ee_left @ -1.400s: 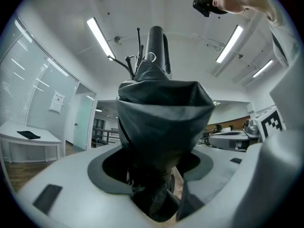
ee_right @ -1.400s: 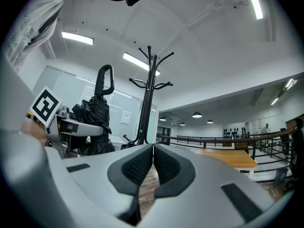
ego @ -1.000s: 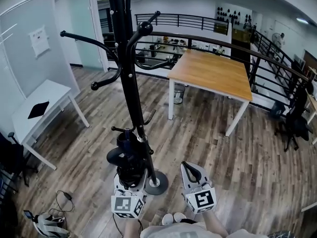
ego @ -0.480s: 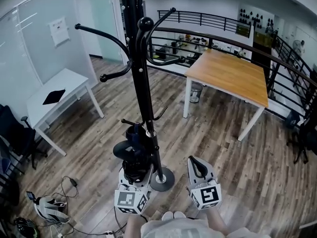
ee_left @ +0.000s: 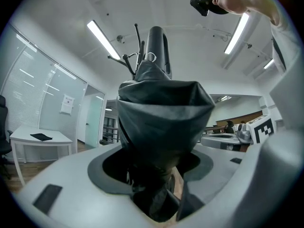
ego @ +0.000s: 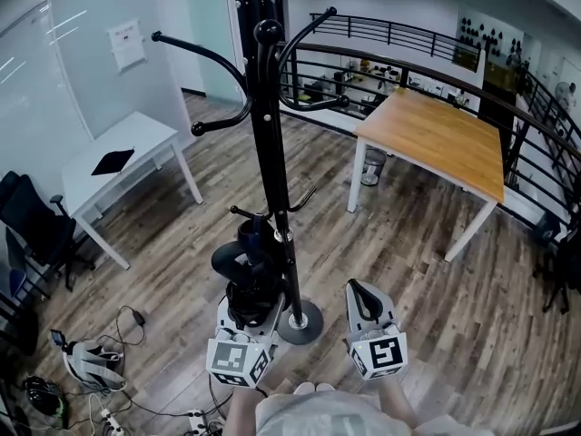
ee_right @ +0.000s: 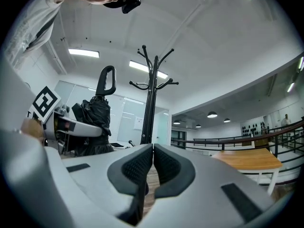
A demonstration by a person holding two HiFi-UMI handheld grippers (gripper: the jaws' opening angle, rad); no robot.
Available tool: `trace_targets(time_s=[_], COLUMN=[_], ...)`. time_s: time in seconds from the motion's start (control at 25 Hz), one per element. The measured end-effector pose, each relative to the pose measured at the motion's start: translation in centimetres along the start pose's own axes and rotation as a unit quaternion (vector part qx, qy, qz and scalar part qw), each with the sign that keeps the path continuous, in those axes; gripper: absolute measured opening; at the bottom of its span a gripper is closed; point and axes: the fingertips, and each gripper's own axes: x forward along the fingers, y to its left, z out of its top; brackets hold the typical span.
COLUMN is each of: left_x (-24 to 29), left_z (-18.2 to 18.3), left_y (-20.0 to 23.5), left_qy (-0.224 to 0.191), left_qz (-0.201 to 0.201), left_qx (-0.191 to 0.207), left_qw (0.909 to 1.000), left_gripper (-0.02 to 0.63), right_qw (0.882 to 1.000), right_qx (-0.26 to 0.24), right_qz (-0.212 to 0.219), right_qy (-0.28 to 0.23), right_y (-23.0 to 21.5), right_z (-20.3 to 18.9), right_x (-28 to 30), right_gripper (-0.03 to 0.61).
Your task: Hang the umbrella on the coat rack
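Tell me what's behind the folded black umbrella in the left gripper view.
The black metal coat rack: only its upper hooks poke out above the folded black umbrella that the left claw grips. Its pole and base are covered there.

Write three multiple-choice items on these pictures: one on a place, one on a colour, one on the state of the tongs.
1. In the head view, the wooden table stands on which side of the coat rack? A left B right C underneath it
2. The umbrella is: A red B black C yellow
3. The right tongs are: A shut, empty B shut on the umbrella C wide open
Key: B, it lies right of the rack; B, its fabric is black; A, they meet with nothing between.
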Motion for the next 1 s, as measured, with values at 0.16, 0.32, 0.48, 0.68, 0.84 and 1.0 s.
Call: trace_targets(time_s=[0.16,0.32,0.48,0.68,0.84,1.0], left_x=[0.3,0.9,1.9,3.7,5.3,6.2], left_z=[3.0,6.6,10.7,15.6,18.9,21.6], left_y=[-0.3,-0.7,-1.6,-2.9,-3.3,-4.0], left_qy=[-0.014,-0.024,-0.033,-0.052,-0.067,-0.084], left_qz=[-0.011,-0.027,-0.06,-0.079,-0.085,-0.096], left_qx=[-0.006,-0.002,0.028,0.076,0.101,0.119], left_qw=[0.9998,0.9993,0.9972,0.9926,0.9891,0.9847], left_gripper=[0.293,0.293,0.293,0.293,0.293,0.293], right_qw=[1.0,1.0,1.0,1.0,1.0,1.0], right_qx=[0.0,-0.001,-0.001,0.004,0.009,0.013], right_qz=[0.007,0.01,0.004,-0.004,-0.008,-0.015], right_qy=[-0.008,-0.011,-0.015,-0.021,-0.024,-0.024], right_y=[0.1,-0.1,-0.4,-1.3,-1.6,-2.1], right_z=[0.5,0.8,1.0,1.4,1.4,1.4], right_x=[0.3,0.3,0.1,-0.2,-0.3,-0.6], right_gripper=[0.031,0.031,0.031,0.031,0.031,0.031])
